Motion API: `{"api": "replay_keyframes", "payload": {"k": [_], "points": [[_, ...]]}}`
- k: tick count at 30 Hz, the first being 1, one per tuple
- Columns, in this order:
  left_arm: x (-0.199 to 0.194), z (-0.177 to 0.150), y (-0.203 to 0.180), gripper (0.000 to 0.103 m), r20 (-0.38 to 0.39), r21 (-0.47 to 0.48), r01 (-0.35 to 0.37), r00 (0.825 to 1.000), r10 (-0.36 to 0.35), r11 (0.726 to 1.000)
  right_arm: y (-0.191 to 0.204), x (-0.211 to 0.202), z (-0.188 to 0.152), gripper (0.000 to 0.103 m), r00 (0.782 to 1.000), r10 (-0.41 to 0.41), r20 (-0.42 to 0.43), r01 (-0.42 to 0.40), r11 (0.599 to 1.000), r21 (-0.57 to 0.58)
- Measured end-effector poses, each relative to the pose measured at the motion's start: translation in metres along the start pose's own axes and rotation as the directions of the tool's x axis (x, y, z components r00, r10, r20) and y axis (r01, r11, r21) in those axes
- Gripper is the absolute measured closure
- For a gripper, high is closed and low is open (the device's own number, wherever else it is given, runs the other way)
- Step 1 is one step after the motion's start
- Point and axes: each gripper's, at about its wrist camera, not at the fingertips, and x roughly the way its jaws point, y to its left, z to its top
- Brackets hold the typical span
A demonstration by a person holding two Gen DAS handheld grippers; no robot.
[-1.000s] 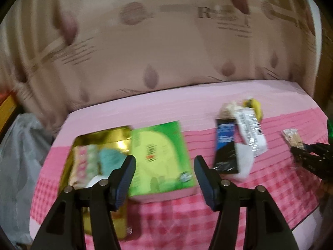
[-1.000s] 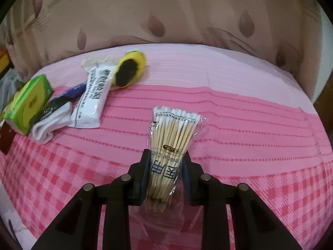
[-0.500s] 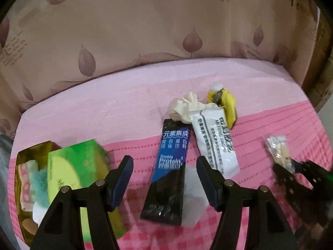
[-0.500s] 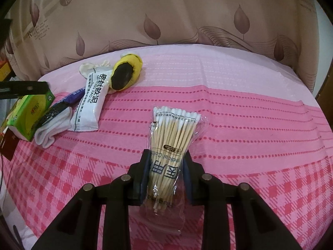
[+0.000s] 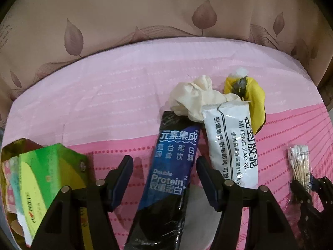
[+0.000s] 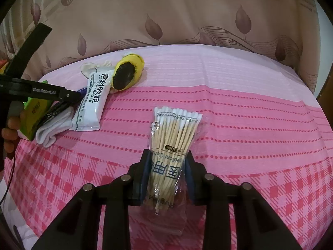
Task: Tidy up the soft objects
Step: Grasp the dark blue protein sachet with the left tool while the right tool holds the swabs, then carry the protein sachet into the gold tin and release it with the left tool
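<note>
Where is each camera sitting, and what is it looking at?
Left wrist: sits on the left gripper, looking down at the dark protein pouch between its open fingers; no hand shows.
Right wrist: sits on the right gripper, looking down at the cotton swab pack between its fingers; fingers of the person's other hand show.
Both see the white pouch and yellow toy.

— Under everything? Pink cloth (image 6: 239,95), pale and ribbed at the back, dotted stripes midway, checked toward the front

— And behind? Beige curtain (image 5: 145,10) printed with brown leaves, hanging right along the cloth's far edge, some lettering near the top
</note>
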Motion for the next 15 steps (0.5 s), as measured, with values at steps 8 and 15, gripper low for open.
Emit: {"api": "replay_keyframes", "payload": {"k": [8,15], "points": [[-0.011,-0.008,0.007,0.065,0.012,-0.025,0.009,1.0,-0.009,1.0,-0.001,0.0,0.0,0.072,1.0,0.002,0.0,-0.002,1.0,0.001],[-0.031,-0.012,0.016,0.065,0.05,-0.049,0.017,0.999,-0.014,0.999,-0.001,0.0,0.0,0.072,1.0,0.001,-0.001,-0.001,1.0,0.001]]}}
